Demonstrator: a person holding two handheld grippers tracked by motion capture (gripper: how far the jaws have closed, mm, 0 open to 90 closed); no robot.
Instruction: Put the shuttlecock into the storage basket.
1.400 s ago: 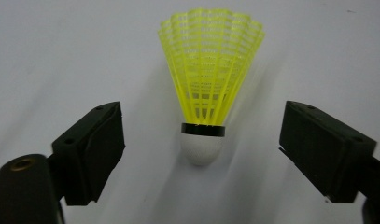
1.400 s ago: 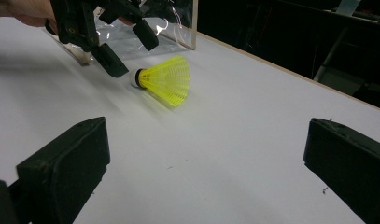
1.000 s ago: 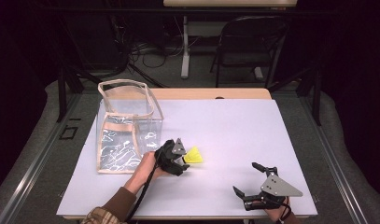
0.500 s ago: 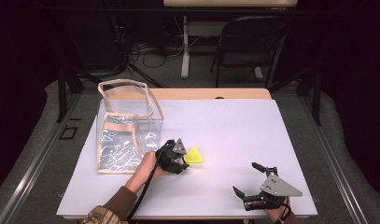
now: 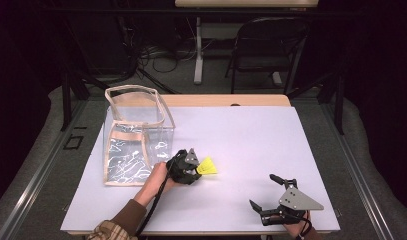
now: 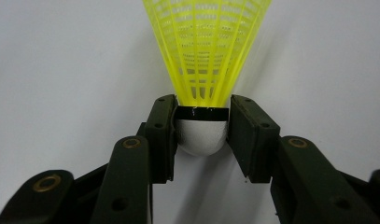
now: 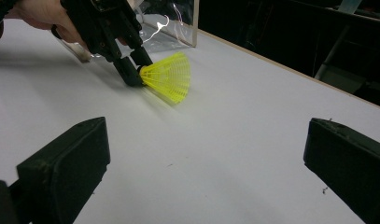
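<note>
A yellow shuttlecock (image 5: 208, 166) with a white cork tip lies low at the white table top (image 5: 251, 145), just right of the clear bag. My left gripper (image 5: 195, 170) is shut on its cork. In the left gripper view the two jaws press the cork from both sides and the yellow skirt (image 6: 207, 46) points away from my left gripper (image 6: 201, 114). My right gripper (image 5: 262, 190) rests open near the front right edge, nothing between its jaws. The right gripper view looks across the table from my right gripper (image 7: 206, 144) to the shuttlecock (image 7: 169, 77), whose skirt is slightly blurred.
A clear plastic bag (image 5: 136, 135) with beige trim stands open at the left of the table, right behind the left hand; its wall (image 7: 173, 21) also appears in the right gripper view. A dark chair (image 5: 266, 45) and cables lie beyond the far edge.
</note>
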